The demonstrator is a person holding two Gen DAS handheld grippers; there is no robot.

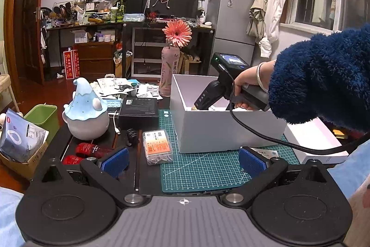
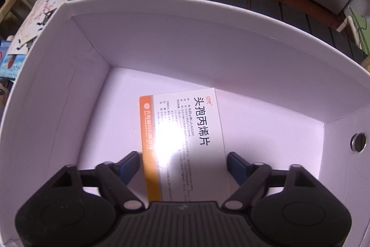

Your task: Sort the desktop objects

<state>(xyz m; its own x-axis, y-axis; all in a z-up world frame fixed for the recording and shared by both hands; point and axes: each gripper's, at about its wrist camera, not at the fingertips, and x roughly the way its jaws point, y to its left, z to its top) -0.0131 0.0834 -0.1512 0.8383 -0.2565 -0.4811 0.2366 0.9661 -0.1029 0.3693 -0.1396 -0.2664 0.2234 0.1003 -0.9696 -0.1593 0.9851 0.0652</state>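
A white open box [image 1: 222, 131] stands on the green cutting mat [image 1: 203, 173]. My right gripper [image 2: 183, 160] is inside the box [image 2: 69, 85], over a white and orange medicine box [image 2: 185, 142] on its floor. The fingers [image 2: 129, 161] stand just outside the medicine box's edges, with small gaps, so it looks open. In the left wrist view the right gripper's body [image 1: 222, 89] dips into the box. My left gripper [image 1: 183, 161] is open and empty above the mat. A clear orange-labelled case [image 1: 157, 146] lies just left of the box.
A blue and grey ceramic figure [image 1: 86, 112], a black box [image 1: 138, 111], red packets [image 1: 92, 149], a black clip [image 1: 131, 137], a tea bottle with a pink flower [image 1: 166, 71] and papers [image 1: 113, 85] are on the table. A white lid [image 1: 316, 142] lies right. A green bin [image 1: 44, 117] stands left.
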